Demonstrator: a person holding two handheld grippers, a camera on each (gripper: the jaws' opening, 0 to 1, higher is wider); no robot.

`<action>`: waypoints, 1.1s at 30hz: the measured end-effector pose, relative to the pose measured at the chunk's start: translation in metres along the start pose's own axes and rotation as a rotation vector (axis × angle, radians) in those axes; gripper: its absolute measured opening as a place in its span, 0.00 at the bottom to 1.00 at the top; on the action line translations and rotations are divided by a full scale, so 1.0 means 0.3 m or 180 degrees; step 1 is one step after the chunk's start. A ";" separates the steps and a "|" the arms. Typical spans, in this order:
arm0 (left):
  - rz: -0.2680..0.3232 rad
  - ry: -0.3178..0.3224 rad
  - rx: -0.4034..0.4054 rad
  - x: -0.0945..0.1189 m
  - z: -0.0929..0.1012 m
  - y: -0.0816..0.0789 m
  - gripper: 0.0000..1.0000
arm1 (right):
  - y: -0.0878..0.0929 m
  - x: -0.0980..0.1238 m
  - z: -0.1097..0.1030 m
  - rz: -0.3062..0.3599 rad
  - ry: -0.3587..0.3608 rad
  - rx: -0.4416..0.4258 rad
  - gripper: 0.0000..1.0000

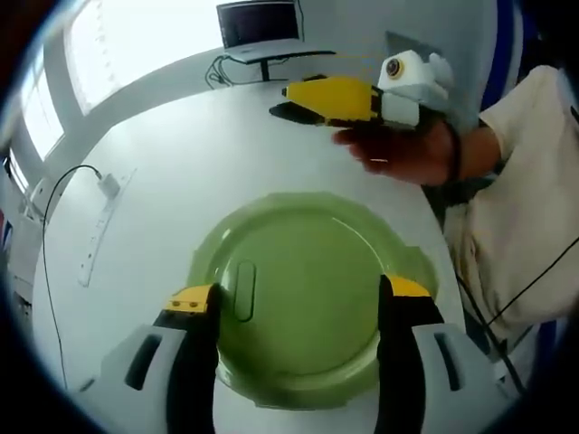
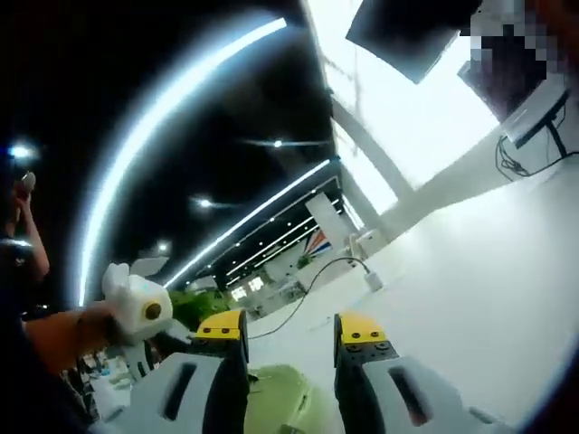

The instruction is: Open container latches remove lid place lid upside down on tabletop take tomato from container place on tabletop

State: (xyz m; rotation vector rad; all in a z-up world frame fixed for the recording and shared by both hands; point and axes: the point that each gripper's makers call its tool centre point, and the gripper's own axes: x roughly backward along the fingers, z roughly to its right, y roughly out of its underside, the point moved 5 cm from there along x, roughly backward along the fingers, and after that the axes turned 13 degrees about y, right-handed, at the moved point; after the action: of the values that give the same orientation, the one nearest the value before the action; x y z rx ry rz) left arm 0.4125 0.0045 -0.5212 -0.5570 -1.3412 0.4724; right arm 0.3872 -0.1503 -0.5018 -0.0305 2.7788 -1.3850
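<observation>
The green lid (image 1: 303, 298) of the container is seen on the white tabletop (image 1: 172, 154), spanned between the spread, empty jaws of the left gripper (image 1: 303, 298). The right gripper (image 1: 312, 101), held beyond it in a hand (image 1: 407, 154), cannot be judged open or closed. The latch tab (image 1: 244, 289) just inside the left jaw is best lifted squarely.

Lid (image 1: 303, 289): green, round, flat on the white bench (image 1: 181, 163), lower centre of the frame.
Left gripper (image 1: 298, 312): jaws apart, straddling the lid.
Right gripper (image 1: 330, 99): upper right, held by a hand (image 1: 407, 154).
Monitor (image 1: 260, 23): top centre.
</observation>
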 end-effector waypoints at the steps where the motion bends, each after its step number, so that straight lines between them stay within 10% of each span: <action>1: 0.0003 0.0000 0.0000 0.001 -0.003 0.001 0.65 | 0.007 0.003 -0.002 -0.0043 -0.0015 -0.0022 0.32; 10: 0.0012 0.0000 0.0008 0.001 -0.007 0.004 0.65 | 0.045 0.012 0.007 -0.0075 0.0132 -0.0283 0.33; 25: 0.0041 -0.0002 0.0013 -0.011 0.017 -0.008 0.64 | 0.150 -0.004 0.078 -0.0463 0.0606 -0.1649 0.43; 33: 0.0036 0.0001 0.0008 -0.009 0.013 -0.007 0.64 | 0.185 -0.012 0.096 -0.0570 0.0683 -0.1763 0.41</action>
State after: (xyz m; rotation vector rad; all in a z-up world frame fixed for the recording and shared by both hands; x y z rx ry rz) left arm 0.4082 0.0015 -0.5214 -0.5627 -1.3376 0.4833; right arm 0.3917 -0.1397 -0.5633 -0.1571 3.3182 -0.6246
